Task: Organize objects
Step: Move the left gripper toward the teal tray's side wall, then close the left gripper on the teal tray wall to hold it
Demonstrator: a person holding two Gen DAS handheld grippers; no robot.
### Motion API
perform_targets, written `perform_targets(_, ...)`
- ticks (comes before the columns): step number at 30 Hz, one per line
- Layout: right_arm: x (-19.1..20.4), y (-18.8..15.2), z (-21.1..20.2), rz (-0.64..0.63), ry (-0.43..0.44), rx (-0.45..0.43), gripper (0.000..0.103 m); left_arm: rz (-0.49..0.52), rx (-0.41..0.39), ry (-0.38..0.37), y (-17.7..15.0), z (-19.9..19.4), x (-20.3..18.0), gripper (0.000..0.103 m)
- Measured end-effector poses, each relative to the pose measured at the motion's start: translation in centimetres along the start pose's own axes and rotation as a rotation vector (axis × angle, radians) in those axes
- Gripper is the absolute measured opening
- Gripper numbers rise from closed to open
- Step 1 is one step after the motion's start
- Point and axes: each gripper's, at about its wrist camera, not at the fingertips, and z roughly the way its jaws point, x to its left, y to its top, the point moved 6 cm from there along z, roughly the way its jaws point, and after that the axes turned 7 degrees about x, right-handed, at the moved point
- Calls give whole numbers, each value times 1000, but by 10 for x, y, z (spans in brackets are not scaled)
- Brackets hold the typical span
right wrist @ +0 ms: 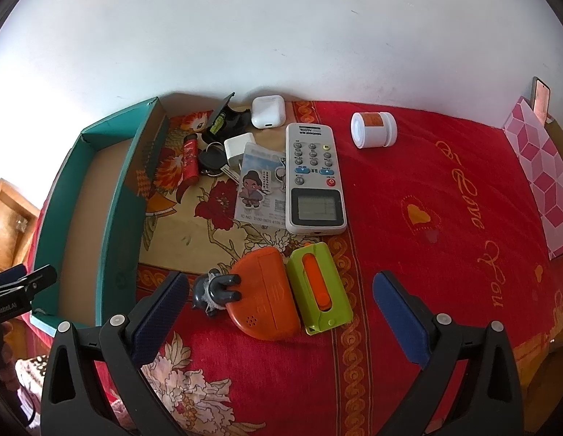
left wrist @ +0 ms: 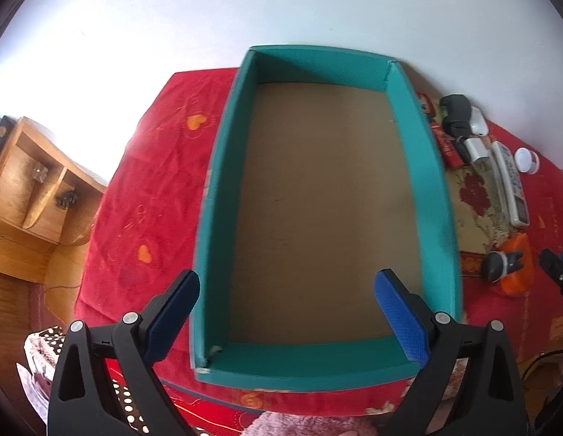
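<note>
Step in hand: judged as the very start of the tidying; the teal box (left wrist: 318,218) shows a bare cardboard floor and every loose item lies outside it on the red bedspread (right wrist: 445,218).
Left gripper (left wrist: 287,312): spread wide and holding nothing, hovering over the near end of the box, one finger outside the left wall, the other over the floor.
Right gripper (right wrist: 281,312): released, empty, poised above the orange case (right wrist: 265,294) and the green holder (right wrist: 319,287), which lie touching each other between its fingers.
Nearest small thing: a dark rabbit-eared figure (right wrist: 214,292) rests against the orange case's left edge.
Further cluster: the white remote (right wrist: 314,178) lies beside a cartoon card (right wrist: 258,187); behind them sit a white charger (right wrist: 235,149), keys (right wrist: 210,160), a red tube (right wrist: 190,160) and an earbud case (right wrist: 268,110).
Apart from the rest: a white jar (right wrist: 373,130) lies on its side, right of the remote.
Box position: left of the cluster, its long wall just beside the red tube.
Next move calls for: lowering the right gripper squarely over one item, probably the orange case or green holder, closing without catching its neighbour, then carrying it left over the box wall.
Risk: the touching pair may shift together.
</note>
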Motion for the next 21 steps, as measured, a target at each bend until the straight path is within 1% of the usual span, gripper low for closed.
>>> perform_targets(7,-3,-7,5,6,-29,20,103,-15,24,41,-9,10,28,98)
perform_targets(13,-14,-17,10,44,-63,42,103,-21,54,73,-19,22,52,98)
perform_targets(18,-15,-24,10,67,-83,55,103,-22,71,61,-21,31,66,97)
perform_targets(21,-11,-28,9,80,-88,56,103,-11,81,44,-22,37,71,93)
